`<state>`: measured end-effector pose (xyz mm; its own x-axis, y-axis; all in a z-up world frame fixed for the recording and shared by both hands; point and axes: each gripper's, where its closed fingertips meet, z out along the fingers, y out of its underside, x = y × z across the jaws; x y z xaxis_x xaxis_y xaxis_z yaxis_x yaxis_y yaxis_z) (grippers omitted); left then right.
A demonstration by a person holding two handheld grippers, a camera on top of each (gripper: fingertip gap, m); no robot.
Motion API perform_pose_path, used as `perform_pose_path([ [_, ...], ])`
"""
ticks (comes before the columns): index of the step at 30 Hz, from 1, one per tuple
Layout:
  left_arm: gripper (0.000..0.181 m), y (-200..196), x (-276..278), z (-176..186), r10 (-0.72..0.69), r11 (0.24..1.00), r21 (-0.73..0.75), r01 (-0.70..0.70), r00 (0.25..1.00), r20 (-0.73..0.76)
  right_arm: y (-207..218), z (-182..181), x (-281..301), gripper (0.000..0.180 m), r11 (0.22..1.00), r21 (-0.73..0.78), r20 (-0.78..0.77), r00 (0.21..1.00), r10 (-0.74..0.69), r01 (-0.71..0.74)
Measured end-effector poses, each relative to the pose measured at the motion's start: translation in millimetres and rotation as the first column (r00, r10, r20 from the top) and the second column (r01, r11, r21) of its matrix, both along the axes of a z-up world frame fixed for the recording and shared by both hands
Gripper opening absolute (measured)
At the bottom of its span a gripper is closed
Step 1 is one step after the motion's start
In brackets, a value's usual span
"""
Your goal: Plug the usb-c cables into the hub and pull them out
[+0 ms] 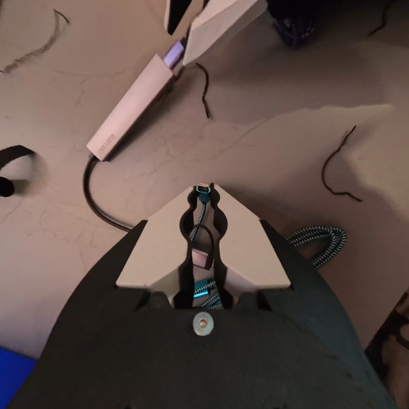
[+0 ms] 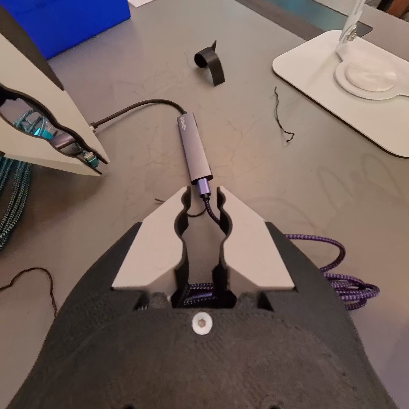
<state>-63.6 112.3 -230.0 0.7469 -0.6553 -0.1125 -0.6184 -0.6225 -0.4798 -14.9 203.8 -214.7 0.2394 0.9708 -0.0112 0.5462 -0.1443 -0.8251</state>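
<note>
A grey hub (image 2: 194, 148) lies on the table, and it also shows in the left wrist view (image 1: 132, 106). A purple usb-c plug (image 2: 203, 184) sits in its near end. My right gripper (image 2: 203, 191) is open, its jaws either side of the purple braided cable just behind that plug. My left gripper (image 1: 203, 188) is shut on a teal usb-c plug (image 1: 203, 190), metal tip pointing forward, held above the table beside the hub. The right wrist view shows it at the left (image 2: 90, 159). A right finger (image 1: 221, 28) shows by the purple plug (image 1: 173, 54).
The hub's black lead (image 2: 143, 104) curves left. Purple cable coil (image 2: 345, 287) lies to the right, teal cable coil (image 1: 318, 241) by the left gripper. A black strap (image 2: 210, 64), a white stand base (image 2: 321, 88), a blue box (image 2: 66, 22) and loose black threads (image 2: 278, 115) sit around. Some 11 cm of space lies between my two pairs of fingers. From either gripper's tips it is about 20 cm to the black strap (image 2: 210, 64).
</note>
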Motion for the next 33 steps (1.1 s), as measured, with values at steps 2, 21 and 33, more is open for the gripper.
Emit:
perform_pose_path([
  [2,0.009,3.6,0.2,13.4,0.012,0.998,0.057,-0.014,0.999,0.034,2.2,6.8,1.2,0.035,1.000,-0.018,-0.041,0.999,-0.022,0.021],
  [21,0.008,4.6,40.8,124.4,-0.069,0.980,0.155,-0.122,0.521,0.851,-102.0,68.3,-44.0,0.013,0.918,0.039,-0.356,0.853,0.383,-0.396],
  [33,0.021,5.8,26.9,122.3,-0.019,0.987,0.112,-0.119,0.596,0.803,-92.1,64.4,-38.2,0.000,0.930,0.146,-0.274,0.890,0.365,-0.336],
])
